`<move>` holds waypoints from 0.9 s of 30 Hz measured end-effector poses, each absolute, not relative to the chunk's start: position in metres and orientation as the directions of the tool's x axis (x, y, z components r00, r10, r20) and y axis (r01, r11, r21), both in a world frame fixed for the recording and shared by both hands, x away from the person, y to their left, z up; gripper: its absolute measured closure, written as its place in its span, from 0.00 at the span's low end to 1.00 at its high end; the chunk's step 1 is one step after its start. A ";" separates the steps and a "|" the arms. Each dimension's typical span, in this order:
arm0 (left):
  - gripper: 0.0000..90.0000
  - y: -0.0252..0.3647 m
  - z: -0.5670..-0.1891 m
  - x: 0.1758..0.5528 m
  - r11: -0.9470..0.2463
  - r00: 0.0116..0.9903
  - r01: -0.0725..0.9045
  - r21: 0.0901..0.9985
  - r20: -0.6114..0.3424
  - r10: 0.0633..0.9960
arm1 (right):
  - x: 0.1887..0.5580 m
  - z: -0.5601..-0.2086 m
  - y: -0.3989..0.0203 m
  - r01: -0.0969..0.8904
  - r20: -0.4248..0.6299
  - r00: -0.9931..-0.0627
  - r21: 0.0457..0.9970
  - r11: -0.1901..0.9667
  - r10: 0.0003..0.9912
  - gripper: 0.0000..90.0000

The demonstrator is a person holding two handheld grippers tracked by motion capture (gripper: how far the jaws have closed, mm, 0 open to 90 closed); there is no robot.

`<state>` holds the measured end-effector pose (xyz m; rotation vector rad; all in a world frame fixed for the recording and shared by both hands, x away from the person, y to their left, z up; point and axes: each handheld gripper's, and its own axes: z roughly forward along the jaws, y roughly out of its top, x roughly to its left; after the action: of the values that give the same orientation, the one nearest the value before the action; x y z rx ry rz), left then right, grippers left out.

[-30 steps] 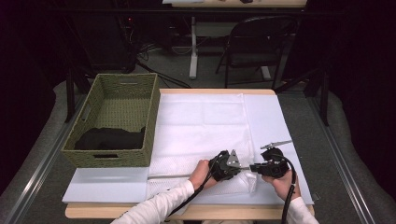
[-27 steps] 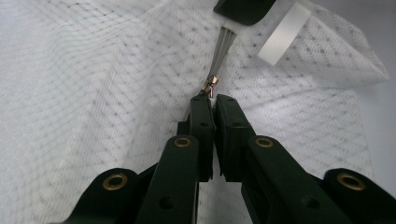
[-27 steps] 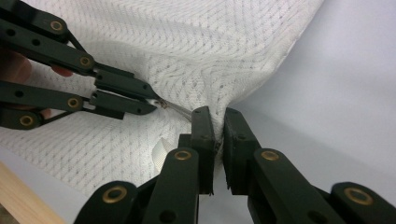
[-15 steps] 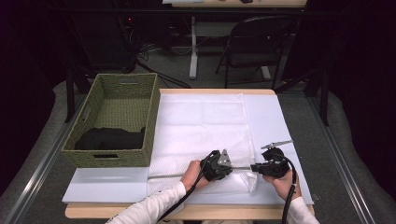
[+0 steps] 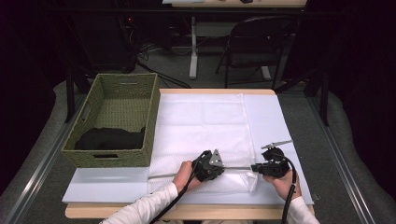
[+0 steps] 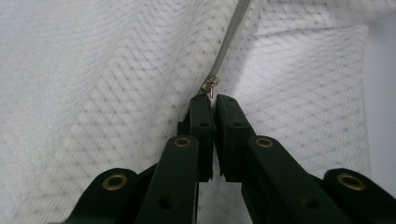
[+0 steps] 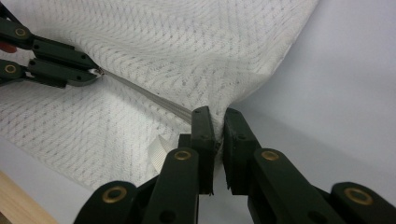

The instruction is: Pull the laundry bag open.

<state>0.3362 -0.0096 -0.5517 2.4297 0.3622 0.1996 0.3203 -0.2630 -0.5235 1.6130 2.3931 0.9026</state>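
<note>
We hold both grippers low over the near edge of the table [image 5: 280, 121], forearms coming in from below. The left gripper [image 6: 213, 99] pinches what looks like the zipper pull [image 6: 210, 86] of the white mesh bag [image 5: 201, 126]; the right gripper [image 7: 218, 114] clamps the bag's corner, facing it.

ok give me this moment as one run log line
left hand-held gripper: shut on small metal zipper pull | right hand-held gripper: shut on white mesh fabric bag corner | grey zipper: taut between them
</note>
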 end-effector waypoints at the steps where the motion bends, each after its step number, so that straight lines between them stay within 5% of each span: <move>1: 0.96 -0.008 -0.552 0.336 -0.741 0.949 0.207 0.638 0.052 0.310 | 0.320 -0.524 -0.263 0.807 0.223 -0.425 0.533 0.256 0.877 0.94; 27: 0.96 0.045 -0.546 0.334 -0.758 0.926 0.257 0.600 0.071 0.371 | 0.321 -0.526 -0.263 0.809 0.208 -0.428 0.522 0.270 0.880 0.94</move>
<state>0.3336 0.0455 -0.5461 2.4702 0.4462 0.2471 0.3212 -0.2630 -0.5257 1.6065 2.4031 0.8695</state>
